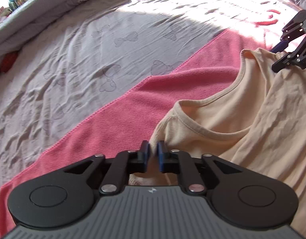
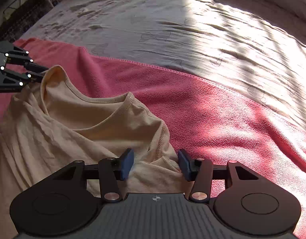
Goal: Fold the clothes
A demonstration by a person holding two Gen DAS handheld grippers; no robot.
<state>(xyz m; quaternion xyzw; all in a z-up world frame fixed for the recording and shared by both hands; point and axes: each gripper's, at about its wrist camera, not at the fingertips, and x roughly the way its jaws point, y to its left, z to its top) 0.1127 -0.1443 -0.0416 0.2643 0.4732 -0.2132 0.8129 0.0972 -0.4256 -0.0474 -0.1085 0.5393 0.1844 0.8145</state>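
Note:
A beige T-shirt [image 1: 262, 119] with a round neckline lies rumpled on a pink blanket [image 1: 173, 91]. My left gripper [image 1: 153, 153] is shut on the shirt's shoulder edge, and a thin fold of cloth is pinched between its blue pads. In the right wrist view that left gripper [image 2: 44, 74] holds up a peak of the T-shirt [image 2: 73, 123] at the far left. My right gripper [image 2: 156, 164] stands over the other shoulder with its pads apart. Loose cloth lies between them, touching but not squeezed. From the left wrist view the right gripper [image 1: 273, 59] shows at the far right.
The pink blanket [image 2: 222, 109] is spread on a pale, wrinkled bedsheet [image 1: 83, 59] printed with faint butterflies. Strong sunlight falls on the far part of the bedsheet [image 2: 242, 39]. Dark clutter [image 2: 23, 16] sits beyond the bed's edge. A rolled quilt [image 1: 43, 4] lines the far side.

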